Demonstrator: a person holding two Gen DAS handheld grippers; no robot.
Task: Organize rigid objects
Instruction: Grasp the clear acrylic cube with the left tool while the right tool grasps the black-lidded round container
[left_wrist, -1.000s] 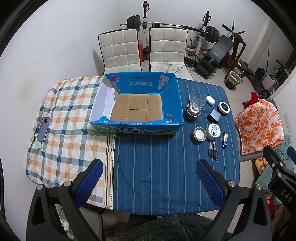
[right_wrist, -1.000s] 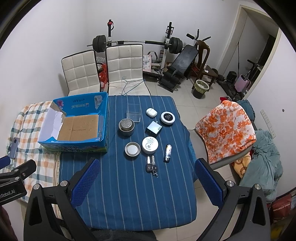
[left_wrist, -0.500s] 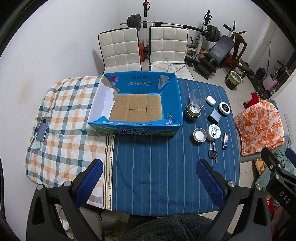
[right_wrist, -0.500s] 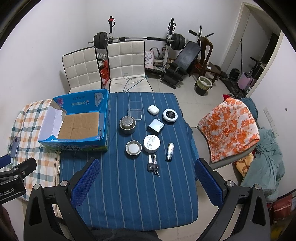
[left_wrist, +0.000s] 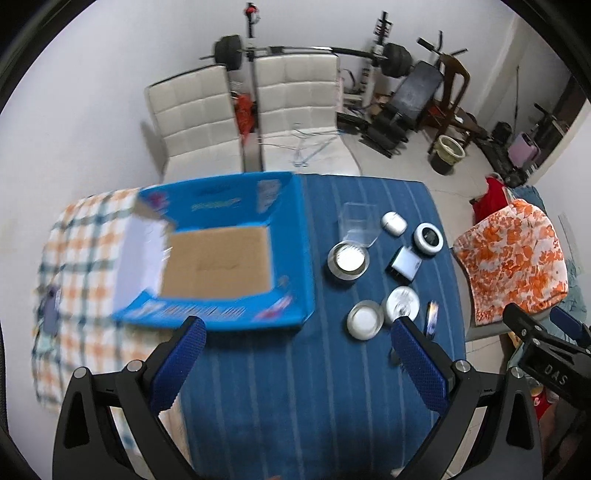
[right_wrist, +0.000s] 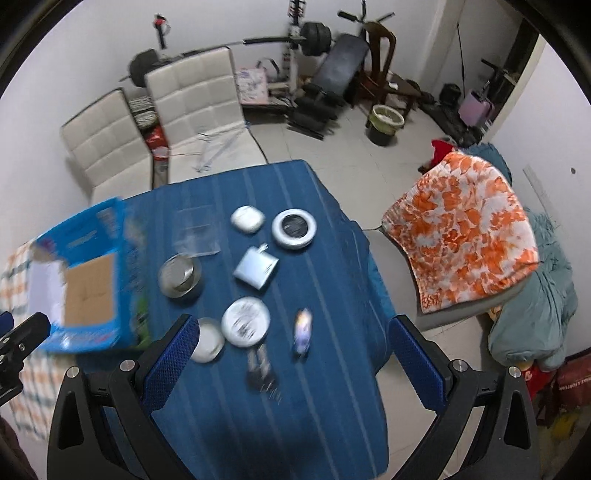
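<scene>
I've got my left gripper (left_wrist: 295, 354) spread wide and empty above the blue-striped tablecloth (left_wrist: 295, 406), the open blue cardboard box (left_wrist: 218, 254) just ahead on its left. My right gripper (right_wrist: 291, 363) is wide and empty too, hanging over the blurred cluster: white round tin (right_wrist: 245, 322), keys (right_wrist: 260, 369), silver flask (right_wrist: 255, 269), metal cup (right_wrist: 180, 275).
</scene>
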